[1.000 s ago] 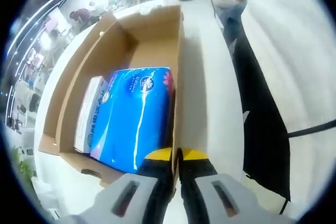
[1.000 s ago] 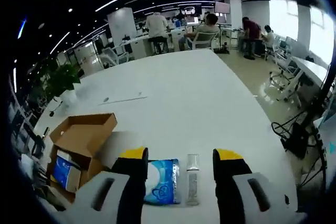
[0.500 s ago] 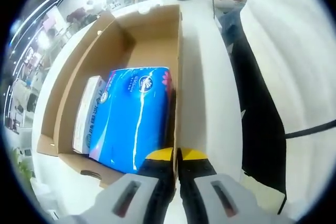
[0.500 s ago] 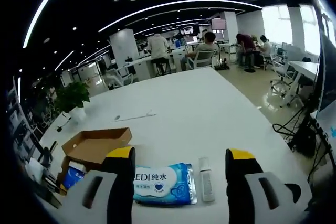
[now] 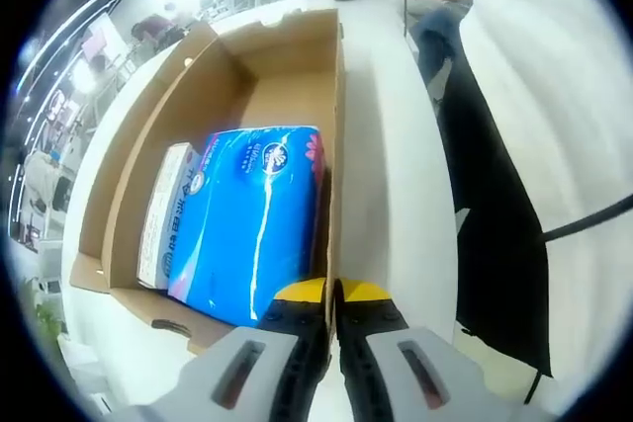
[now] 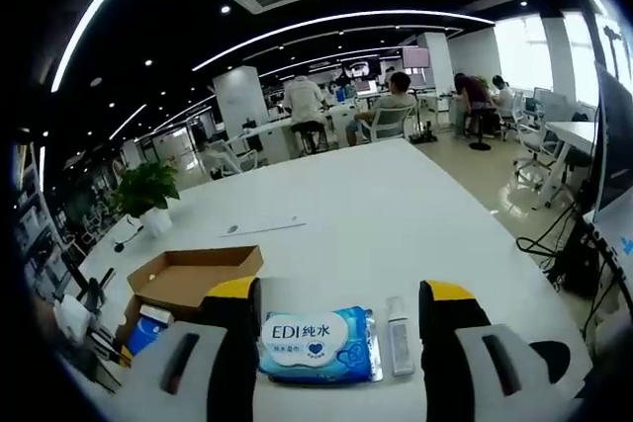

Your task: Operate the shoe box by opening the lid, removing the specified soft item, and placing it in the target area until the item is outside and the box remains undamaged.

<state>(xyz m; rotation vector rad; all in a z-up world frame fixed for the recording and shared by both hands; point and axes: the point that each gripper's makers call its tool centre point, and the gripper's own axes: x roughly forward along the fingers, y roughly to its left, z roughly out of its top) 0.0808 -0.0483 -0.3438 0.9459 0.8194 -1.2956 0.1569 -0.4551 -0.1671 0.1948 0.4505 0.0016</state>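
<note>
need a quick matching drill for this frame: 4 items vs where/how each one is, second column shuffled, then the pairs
Items:
1. blue tissue pack
2. wet wipes pack
3. left gripper
4. potted plant

Places or states:
A. on the white table, between open yellow-tipped jaws
B. far side of the table, beyond the cardboard box
C. lying inside the open box
D. jaws closed on the box's side wall

Pairs: 1-C, 2-A, 3-D, 4-B

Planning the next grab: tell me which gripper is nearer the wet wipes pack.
Right. The right gripper has its open jaws on either side of the wet wipes pack; the left gripper is shut on the cardboard box wall.
</note>
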